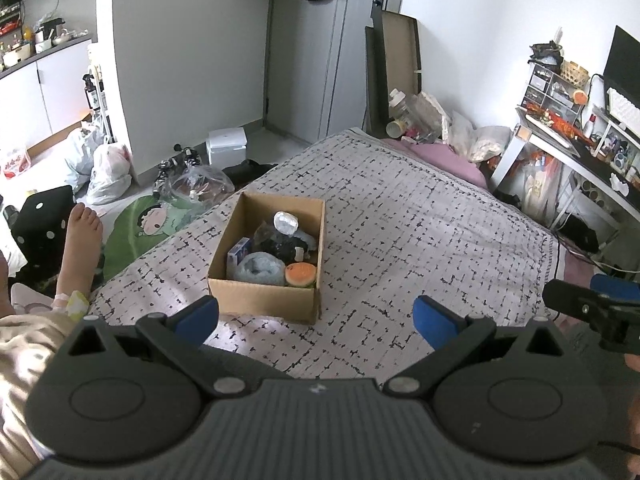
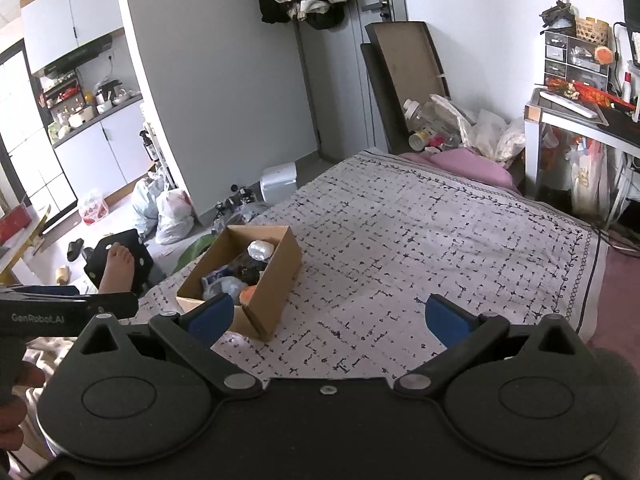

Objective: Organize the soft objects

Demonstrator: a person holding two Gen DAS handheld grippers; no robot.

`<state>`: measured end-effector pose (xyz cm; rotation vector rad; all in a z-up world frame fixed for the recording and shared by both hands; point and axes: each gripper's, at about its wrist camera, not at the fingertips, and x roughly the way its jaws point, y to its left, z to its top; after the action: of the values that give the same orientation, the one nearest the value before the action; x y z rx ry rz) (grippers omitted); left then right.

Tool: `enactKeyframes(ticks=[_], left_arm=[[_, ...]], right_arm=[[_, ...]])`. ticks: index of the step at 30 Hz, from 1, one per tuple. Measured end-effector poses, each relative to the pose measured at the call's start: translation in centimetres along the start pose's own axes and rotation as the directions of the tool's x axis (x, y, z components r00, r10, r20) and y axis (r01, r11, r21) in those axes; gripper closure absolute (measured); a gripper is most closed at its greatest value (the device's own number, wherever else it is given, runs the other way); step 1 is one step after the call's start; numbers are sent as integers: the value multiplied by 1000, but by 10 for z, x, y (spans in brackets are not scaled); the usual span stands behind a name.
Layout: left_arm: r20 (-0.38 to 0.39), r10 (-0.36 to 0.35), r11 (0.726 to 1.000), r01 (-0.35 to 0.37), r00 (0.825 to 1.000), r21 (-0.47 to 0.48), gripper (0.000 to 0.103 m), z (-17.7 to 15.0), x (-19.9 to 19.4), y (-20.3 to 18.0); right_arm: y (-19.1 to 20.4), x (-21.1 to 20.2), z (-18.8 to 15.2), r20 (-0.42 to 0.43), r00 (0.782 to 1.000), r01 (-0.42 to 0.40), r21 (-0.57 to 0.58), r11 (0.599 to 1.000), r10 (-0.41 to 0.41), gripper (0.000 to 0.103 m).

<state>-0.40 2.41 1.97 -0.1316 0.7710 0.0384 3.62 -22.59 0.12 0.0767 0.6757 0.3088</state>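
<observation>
An open cardboard box stands on the patterned bedspread. It holds a pale blue soft bundle, an orange and green burger-like toy, a black bundle, a silvery white lump and a small blue and white carton. My left gripper is open and empty, just in front of the box. My right gripper is open and empty, with the box at its left fingertip. The right gripper also shows at the right edge of the left wrist view.
A person's bare foot rests at the left of the bed. Plastic bags and a white appliance lie on the floor beyond. A pink pillow and clutter sit at the bed's far corner. A desk stands right.
</observation>
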Motion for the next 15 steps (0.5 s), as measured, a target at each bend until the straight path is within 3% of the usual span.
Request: enactKeyframes(ticks=[15], left_arm=[[-1,7,1000,-7,1000,5,1,2,0,-1]], right_arm=[[2,4,-3,-21,1000,-12,-5,1000,12,0]])
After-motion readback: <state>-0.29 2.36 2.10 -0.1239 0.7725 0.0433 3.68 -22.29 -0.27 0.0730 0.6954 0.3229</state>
